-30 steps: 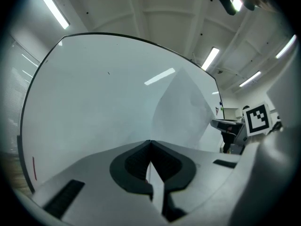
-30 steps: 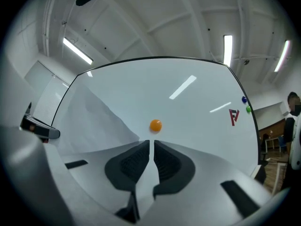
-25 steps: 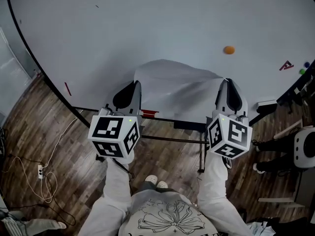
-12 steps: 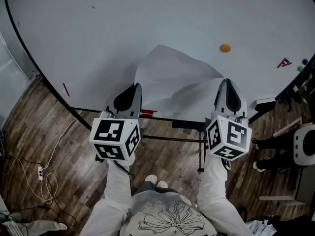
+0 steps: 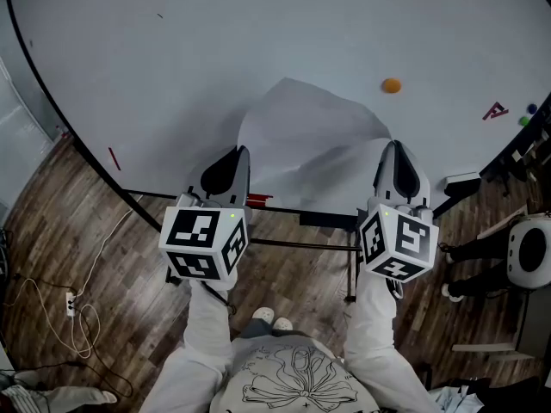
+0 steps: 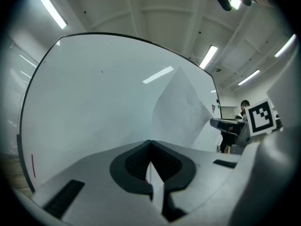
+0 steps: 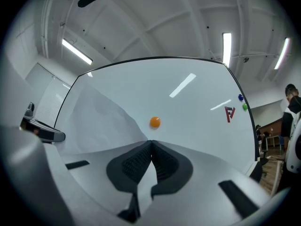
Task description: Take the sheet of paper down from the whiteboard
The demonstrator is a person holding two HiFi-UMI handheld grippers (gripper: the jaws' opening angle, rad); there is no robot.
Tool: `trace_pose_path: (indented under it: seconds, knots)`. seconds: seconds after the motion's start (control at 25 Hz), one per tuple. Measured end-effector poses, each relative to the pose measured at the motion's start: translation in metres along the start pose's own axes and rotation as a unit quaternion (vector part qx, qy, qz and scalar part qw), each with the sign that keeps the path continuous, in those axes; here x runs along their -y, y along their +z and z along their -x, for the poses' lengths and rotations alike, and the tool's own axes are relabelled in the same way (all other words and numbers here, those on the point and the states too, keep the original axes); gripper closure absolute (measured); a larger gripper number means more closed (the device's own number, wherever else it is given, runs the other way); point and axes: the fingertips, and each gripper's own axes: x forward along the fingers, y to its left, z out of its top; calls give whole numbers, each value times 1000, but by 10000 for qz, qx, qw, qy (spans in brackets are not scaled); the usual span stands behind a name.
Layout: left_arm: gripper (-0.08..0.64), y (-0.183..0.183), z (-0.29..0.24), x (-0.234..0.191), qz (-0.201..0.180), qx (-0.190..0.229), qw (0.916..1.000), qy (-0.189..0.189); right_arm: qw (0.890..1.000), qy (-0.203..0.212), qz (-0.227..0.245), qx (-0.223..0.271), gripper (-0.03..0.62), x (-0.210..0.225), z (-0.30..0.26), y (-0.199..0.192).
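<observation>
Left tongs (image 6: 150, 144) are shut on the left edge of the sheet of paper (image 5: 306, 140); the right tongs (image 7: 151, 144), a crack apart a second ago, are now shut on its right edge, so both hands hold it. The sheet lies against the lower middle of the whiteboard (image 5: 258, 33), its top, slumped a second ago, now standing in a peak, and the orange magnet (image 5: 392, 85) sits on bare board just beyond its upper right edge. Judgement: the sheet looks free of the board, leaving only to draw it away and down.
</observation>
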Motion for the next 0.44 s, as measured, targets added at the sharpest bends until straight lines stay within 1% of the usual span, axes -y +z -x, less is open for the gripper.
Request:
trace_pose_path:
  seconds: [0.44]
  knots:
    - [556,0,2,1,-9,12,10000,2,10000,3,2,16,589,1,3,1]
